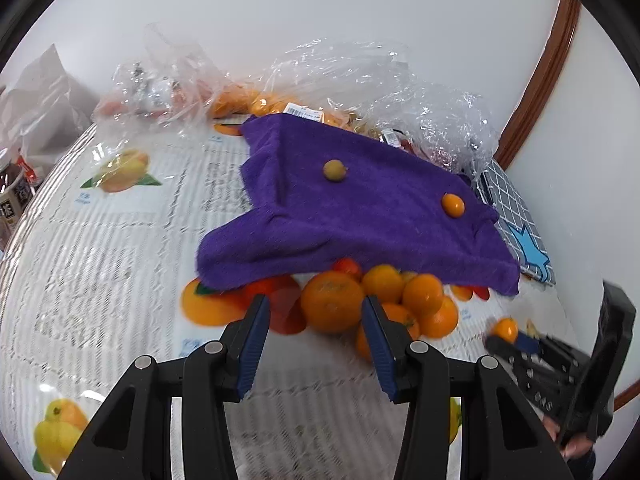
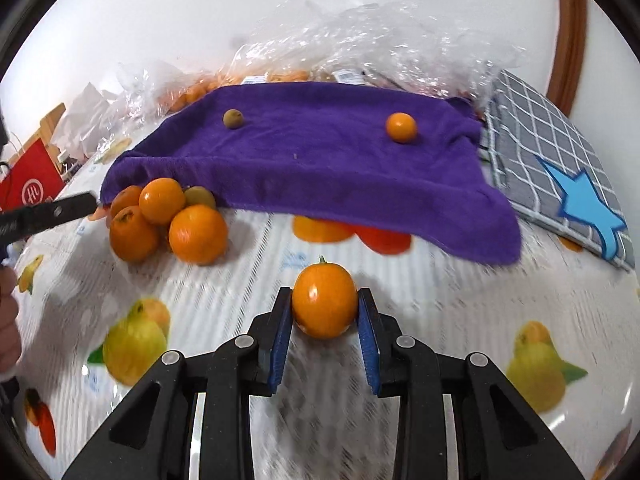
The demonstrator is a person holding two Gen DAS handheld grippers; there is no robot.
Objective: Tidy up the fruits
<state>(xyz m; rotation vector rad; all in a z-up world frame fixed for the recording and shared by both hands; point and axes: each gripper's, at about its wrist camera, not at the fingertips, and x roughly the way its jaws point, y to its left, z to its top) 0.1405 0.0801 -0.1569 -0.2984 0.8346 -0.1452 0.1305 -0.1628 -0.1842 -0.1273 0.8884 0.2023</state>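
I'd say a home: a fruit-print tablecloth point(image 2: 460, 320), shopping bags point(image 1: 360, 76), a jar point(image 1: 10, 196), and a plain wall point(image 1: 320, 8) behind.

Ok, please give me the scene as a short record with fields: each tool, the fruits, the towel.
left tool: open, empty, aimed at the pile
right tool: shut on kumquat, above the tablecloth
pile: oranges, at the towel's left front edge
towel: purple, draped over something raised
on towel: green fruit left, small orange fruit right
behind towel: plastic bags
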